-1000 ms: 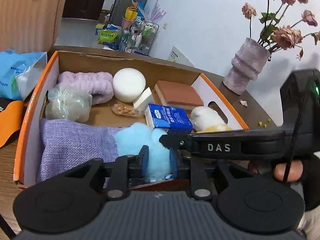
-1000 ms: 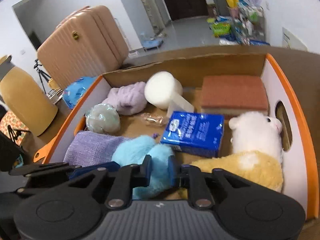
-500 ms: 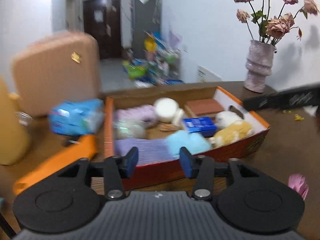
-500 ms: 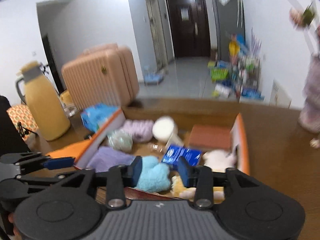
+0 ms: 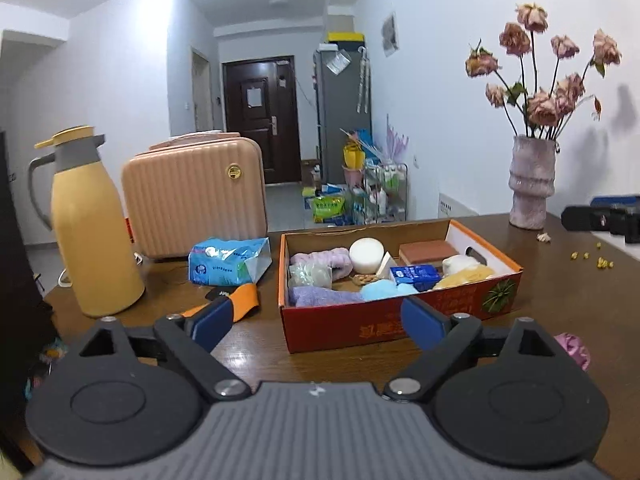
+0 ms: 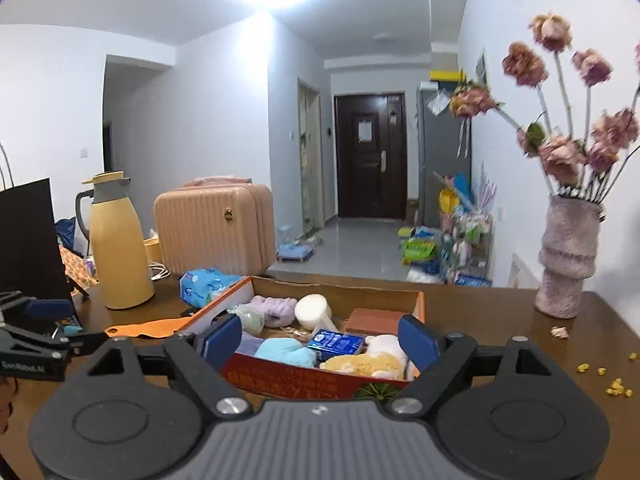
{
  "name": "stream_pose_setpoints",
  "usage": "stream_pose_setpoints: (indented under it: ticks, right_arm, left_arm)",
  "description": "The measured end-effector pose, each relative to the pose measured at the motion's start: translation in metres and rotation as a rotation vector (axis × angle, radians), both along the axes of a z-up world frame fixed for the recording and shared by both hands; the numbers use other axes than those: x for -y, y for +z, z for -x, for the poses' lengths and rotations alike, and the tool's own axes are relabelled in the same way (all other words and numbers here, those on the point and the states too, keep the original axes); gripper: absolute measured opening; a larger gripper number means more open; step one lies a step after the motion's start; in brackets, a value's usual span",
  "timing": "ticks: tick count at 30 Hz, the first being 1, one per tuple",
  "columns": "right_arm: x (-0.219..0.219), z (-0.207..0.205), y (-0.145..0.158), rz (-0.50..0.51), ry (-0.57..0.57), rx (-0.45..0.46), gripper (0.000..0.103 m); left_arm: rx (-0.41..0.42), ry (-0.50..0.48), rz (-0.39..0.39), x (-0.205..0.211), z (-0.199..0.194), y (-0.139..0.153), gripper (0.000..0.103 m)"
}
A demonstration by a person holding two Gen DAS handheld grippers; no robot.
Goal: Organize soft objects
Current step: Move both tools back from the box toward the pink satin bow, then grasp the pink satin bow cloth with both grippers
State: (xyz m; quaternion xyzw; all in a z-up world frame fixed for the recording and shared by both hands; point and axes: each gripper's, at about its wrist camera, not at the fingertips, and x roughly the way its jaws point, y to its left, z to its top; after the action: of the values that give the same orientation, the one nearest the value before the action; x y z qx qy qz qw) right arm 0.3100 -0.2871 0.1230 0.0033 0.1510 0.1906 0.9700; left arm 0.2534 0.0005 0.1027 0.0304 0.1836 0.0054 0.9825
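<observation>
An orange-rimmed cardboard box (image 5: 360, 326) on the brown table holds soft things: a light blue plush (image 5: 380, 290), a purple cloth (image 5: 320, 297), a lilac band (image 5: 324, 258), a white round sponge (image 5: 366, 255), a blue tissue pack (image 5: 414, 274) and a yellow-and-white plush (image 5: 464, 272). The box (image 6: 304, 380) and blue plush (image 6: 284, 350) also show in the right wrist view. My left gripper (image 5: 316, 322) is open and empty, held back from the box. My right gripper (image 6: 320, 338) is open and empty, above the box's near edge.
Left of the box stand a yellow thermos (image 5: 94, 236), a pink suitcase (image 5: 196, 196), a blue wipes pack (image 5: 228, 262) and an orange flap (image 5: 240, 306). A vase of dried roses (image 5: 532, 188) stands at the far right. A pink object (image 5: 576, 348) lies at the right.
Both grippers have pulled back and up from the box and opened wide. The light blue plush they were around now lies in the box.
</observation>
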Motion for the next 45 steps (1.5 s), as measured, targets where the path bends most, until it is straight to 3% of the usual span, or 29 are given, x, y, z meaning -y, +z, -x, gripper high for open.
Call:
stream_pose_setpoints:
  ticks: [2,5,11,15,20,24,27,29,31,33,34,35,36,41,45]
  right_arm:
    - [0.003,0.023,-0.012,-0.012,-0.022,0.057,0.085]
    - [0.006,0.055,-0.039,-0.015,-0.013,0.070,0.085]
    - [0.017,0.116,-0.097,-0.027,-0.029,-0.048,0.084]
    - [0.031,0.136,-0.123,-0.104,-0.061,-0.155,0.084]
    - [0.042,0.123,-0.121,-0.129,-0.116,-0.154,0.079]
    - [0.052,0.094,-0.111,-0.177,-0.184,-0.180,0.073]
    - [0.052,0.068,-0.106,-0.192,-0.172,-0.170,0.070]
    - [0.049,0.047,-0.104,-0.180,-0.169,-0.175,0.067]
    - [0.047,0.026,-0.105,-0.185,-0.171,-0.195,0.063]
    - [0.048,0.008,-0.110,-0.209,-0.164,-0.232,0.059]
    - [0.047,-0.002,-0.116,-0.222,-0.157,-0.270,0.046]
    - [0.044,-0.006,-0.122,-0.231,-0.140,-0.299,0.022]
    - [0.042,-0.009,-0.129,-0.236,-0.114,-0.331,0.015]
    - [0.019,0.039,-0.137,-0.216,0.005,-0.312,0.014]
    - [0.003,0.079,-0.148,-0.186,0.058,-0.366,0.013]
  left_arm:
    - [-0.002,0.007,0.029,0.007,0.016,-0.011,0.097]
    - [-0.054,-0.043,0.055,0.023,0.041,-0.034,0.097]
    - [-0.136,-0.096,0.111,0.046,0.087,-0.070,0.097]
    - [-0.183,-0.138,0.098,0.057,0.088,-0.081,0.097]
    - [-0.176,-0.239,0.115,0.081,0.056,-0.086,0.096]
    - [-0.185,-0.312,0.118,0.107,0.015,-0.097,0.080]
    - [-0.205,-0.334,0.147,0.117,-0.009,-0.101,0.077]
    - [-0.253,-0.341,0.167,0.120,-0.023,-0.106,0.066]
    - [-0.316,-0.363,0.171,0.120,-0.032,-0.112,0.043]
    - [-0.323,-0.402,0.205,0.113,-0.030,-0.115,0.036]
    - [-0.323,-0.405,0.206,0.110,-0.027,-0.115,0.033]
    - [-0.318,-0.402,0.199,0.108,-0.025,-0.114,0.033]
    - [-0.313,-0.399,0.190,0.106,-0.021,-0.113,0.031]
    - [-0.278,-0.339,0.096,0.091,0.011,-0.112,0.030]
    - [-0.287,-0.378,0.073,0.082,0.034,-0.116,0.030]
